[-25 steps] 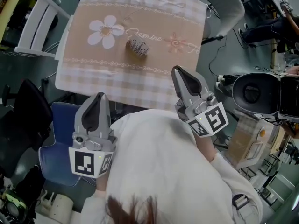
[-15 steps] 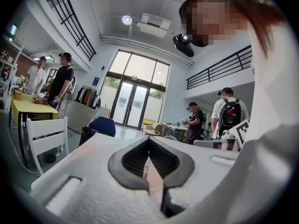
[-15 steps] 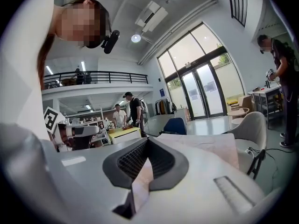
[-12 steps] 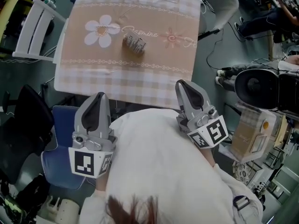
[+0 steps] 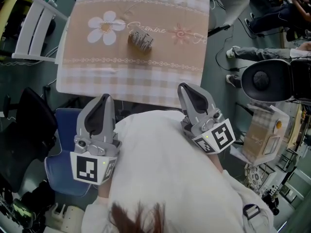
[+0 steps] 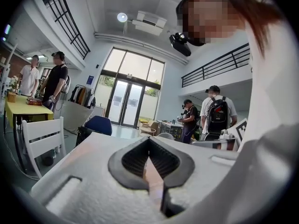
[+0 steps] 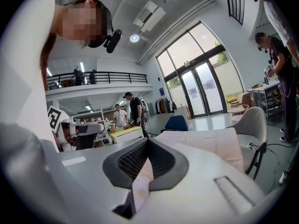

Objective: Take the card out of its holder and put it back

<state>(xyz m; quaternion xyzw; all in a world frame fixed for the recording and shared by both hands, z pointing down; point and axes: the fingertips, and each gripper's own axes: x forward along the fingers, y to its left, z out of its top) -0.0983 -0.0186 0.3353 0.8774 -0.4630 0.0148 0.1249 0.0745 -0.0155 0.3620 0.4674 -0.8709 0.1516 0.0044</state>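
The card holder (image 5: 140,38), a small grey patterned thing with a thin cord, lies on the beige flowered tablecloth (image 5: 146,76) near the middle of the table, in the head view only. Both grippers hang short of the table's near edge, close to the person's white-clad body. My left gripper (image 5: 103,100) is shut with nothing in it; in its own view the left gripper (image 6: 148,140) has its jaws meeting at the tips. My right gripper (image 5: 186,88) is likewise shut and empty, and in its own view the right gripper (image 7: 148,141) points level at the clothed table (image 7: 210,141).
A white slatted chair (image 5: 34,28) stands left of the table, a blue chair seat (image 5: 60,144) under my left gripper, a grey chair (image 5: 233,4) at the far right corner. A round black device (image 5: 267,84) and boxes stand right. Several people stand in the room behind.
My right gripper has drifted a little to the left and nearer the body. The left gripper and the card holder have stayed where they were.
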